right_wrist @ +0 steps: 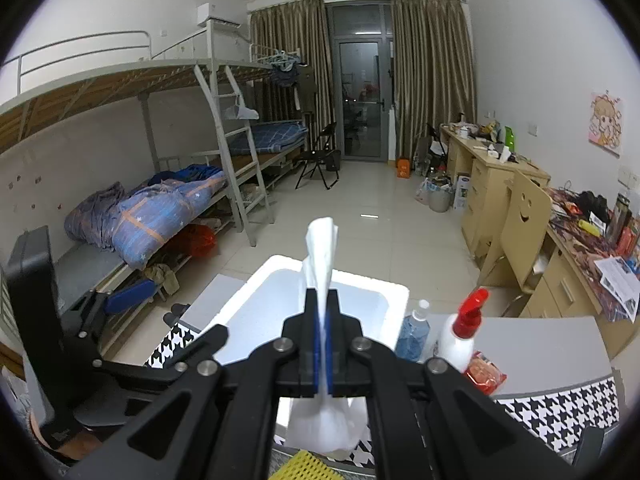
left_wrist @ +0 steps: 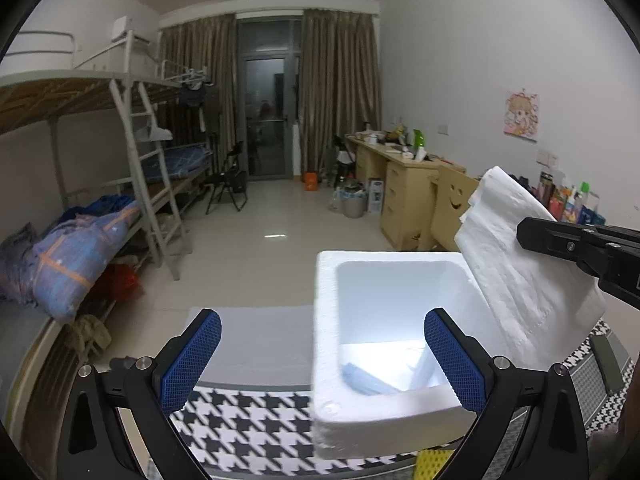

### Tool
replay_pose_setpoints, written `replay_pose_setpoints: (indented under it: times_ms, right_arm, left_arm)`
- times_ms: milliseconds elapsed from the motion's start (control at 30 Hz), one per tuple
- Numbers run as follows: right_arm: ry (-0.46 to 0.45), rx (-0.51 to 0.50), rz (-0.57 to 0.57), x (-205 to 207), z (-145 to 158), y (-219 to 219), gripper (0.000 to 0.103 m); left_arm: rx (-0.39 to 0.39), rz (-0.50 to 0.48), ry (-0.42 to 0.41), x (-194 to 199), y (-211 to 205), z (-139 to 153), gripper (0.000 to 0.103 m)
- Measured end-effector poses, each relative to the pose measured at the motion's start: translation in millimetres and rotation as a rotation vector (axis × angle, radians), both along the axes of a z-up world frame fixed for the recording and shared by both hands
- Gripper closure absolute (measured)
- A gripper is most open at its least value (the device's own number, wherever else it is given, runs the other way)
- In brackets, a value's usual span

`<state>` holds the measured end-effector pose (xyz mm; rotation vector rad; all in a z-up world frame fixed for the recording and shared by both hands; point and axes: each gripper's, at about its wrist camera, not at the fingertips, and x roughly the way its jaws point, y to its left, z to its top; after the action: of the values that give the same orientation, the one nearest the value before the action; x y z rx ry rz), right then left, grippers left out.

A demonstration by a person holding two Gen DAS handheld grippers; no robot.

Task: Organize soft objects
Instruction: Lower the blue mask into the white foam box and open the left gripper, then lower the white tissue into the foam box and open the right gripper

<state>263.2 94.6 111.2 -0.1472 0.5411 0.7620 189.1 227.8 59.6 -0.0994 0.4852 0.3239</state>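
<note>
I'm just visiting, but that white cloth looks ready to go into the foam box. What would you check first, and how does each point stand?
1. Right tool shut on the white cloth: ok.
2. Left tool open and holding nothing: ok.
3. Foam box has no lid on: ok.
4. Room inside the box: ok, only a blue item lies at the bottom.
5. Cloth fully above the opening: not ok, it hangs over the box's rim.
6. Spray bottle out of the way: cannot tell.
</note>
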Motion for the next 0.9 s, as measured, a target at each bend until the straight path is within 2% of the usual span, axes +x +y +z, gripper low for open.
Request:
replay_pose_setpoints:
  times_ms: [400,700,800,900]
  right_arm:
    - [0.005,-0.052,0.019,4,-10,27,0.099]
    - [0.051,-0.065,0.008,18,-20,37,0.099]
    - [0.092,-0.08,0.009,24,-26,42,0.099]
    - [0.096,-0.107,0.006,27,-32,46,0.097]
  left_arm:
    - [-0.011,0.049,-0.001,-21,19,-5,0.001]
    - [-0.03,0.065,0.017,-27,28,-13,0.001]
    - [-0.037,0.069,0.014,-31,31,-14,0.001]
    - [-0.041,0.07,0.014,-32,32,-14,0.001]
